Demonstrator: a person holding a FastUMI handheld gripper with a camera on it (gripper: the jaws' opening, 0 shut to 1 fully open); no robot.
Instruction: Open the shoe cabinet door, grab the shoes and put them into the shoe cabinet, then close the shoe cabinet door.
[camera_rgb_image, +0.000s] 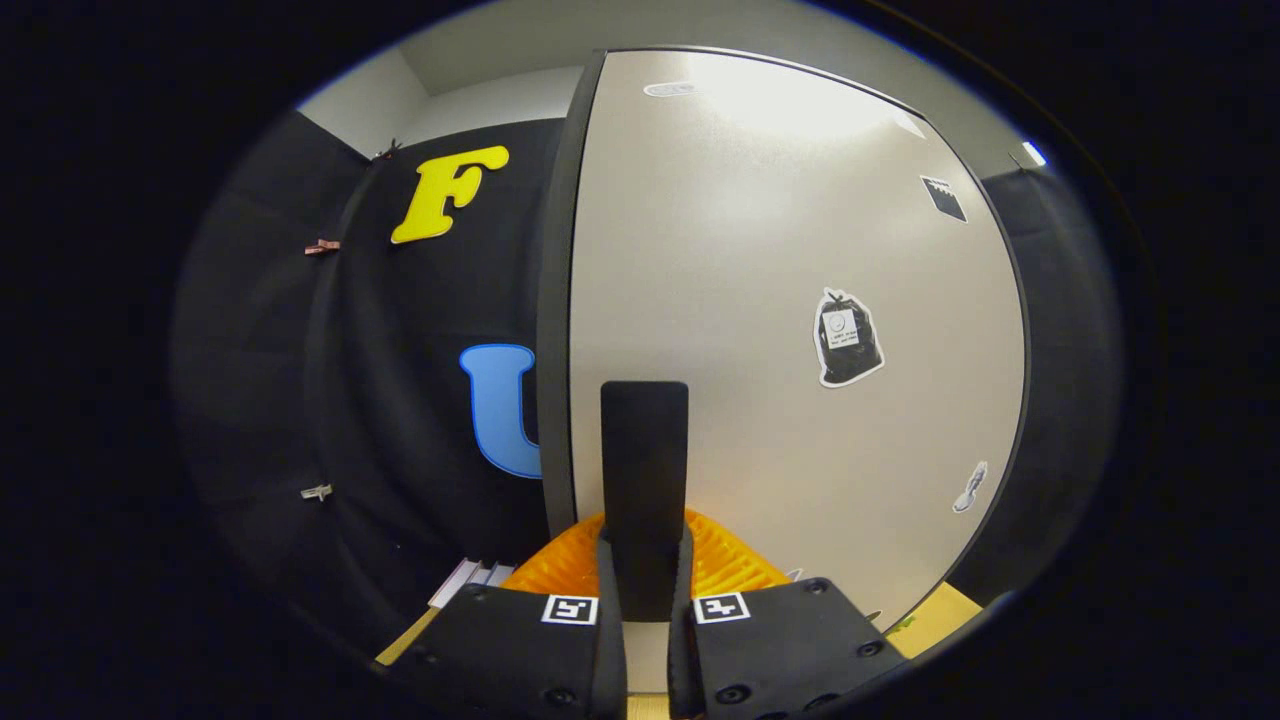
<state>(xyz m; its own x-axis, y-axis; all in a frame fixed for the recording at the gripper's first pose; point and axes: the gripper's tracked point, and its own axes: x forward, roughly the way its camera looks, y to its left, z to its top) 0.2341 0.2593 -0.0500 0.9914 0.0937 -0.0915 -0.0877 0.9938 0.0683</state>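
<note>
Where the one cabinet door (790, 330) stands just ahead of my fingers, its single dark handle (644, 480) sits pinched between both fingers of my gripper (645, 600); four stickers (848, 338) dot the door beyond them.

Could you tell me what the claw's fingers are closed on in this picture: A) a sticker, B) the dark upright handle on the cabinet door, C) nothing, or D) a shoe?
B: the claw has both fingers pressed on the dark upright handle standing off the pale cabinet door.
</note>
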